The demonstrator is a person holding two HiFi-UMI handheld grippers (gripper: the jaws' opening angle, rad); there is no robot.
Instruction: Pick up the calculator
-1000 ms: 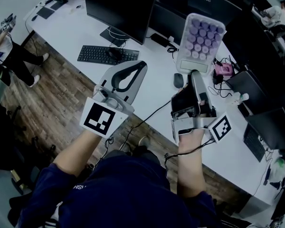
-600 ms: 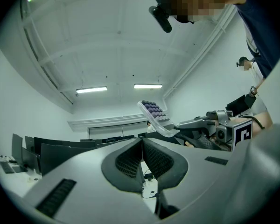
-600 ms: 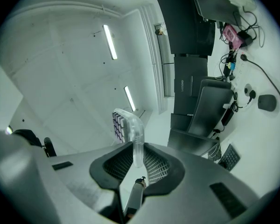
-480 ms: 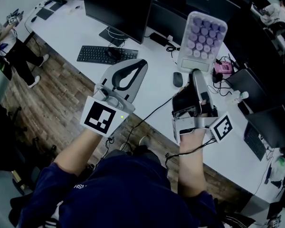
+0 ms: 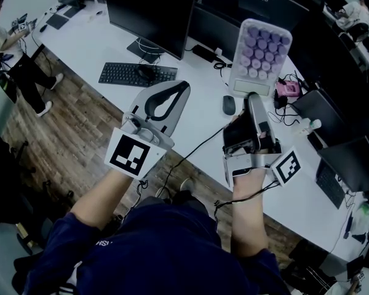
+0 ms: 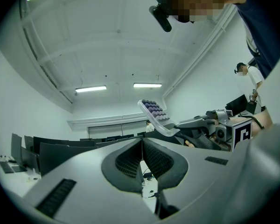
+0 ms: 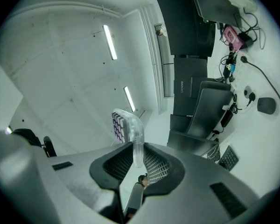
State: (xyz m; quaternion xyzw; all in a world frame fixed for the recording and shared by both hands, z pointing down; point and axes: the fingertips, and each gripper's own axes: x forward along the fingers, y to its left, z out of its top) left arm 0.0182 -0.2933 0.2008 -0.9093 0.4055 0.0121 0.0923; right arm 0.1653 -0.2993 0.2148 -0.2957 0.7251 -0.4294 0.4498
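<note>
The calculator (image 5: 261,54) is white with round purple keys. It is held tilted up in the air above the white desk (image 5: 200,118). My right gripper (image 5: 253,97) is shut on its lower edge. In the right gripper view the clear edge of the calculator (image 7: 129,127) stands clamped between the pads of the right gripper (image 7: 137,152). My left gripper (image 5: 183,88) hovers to the left over the desk's front edge, shut, with nothing in it. In the left gripper view the left gripper (image 6: 141,143) has its tips together, and the calculator (image 6: 154,113) shows beyond it on the right.
A black keyboard (image 5: 138,73) and dark monitors (image 5: 152,11) stand at the back of the desk. A mouse (image 5: 228,104), cables and a pink gadget (image 5: 289,89) lie below the calculator. A laptop (image 5: 323,106) sits at the right. A person (image 5: 6,48) stands at far left.
Both grippers and the calculator have hardly moved. The person at the far left has shifted along the aisle.
</note>
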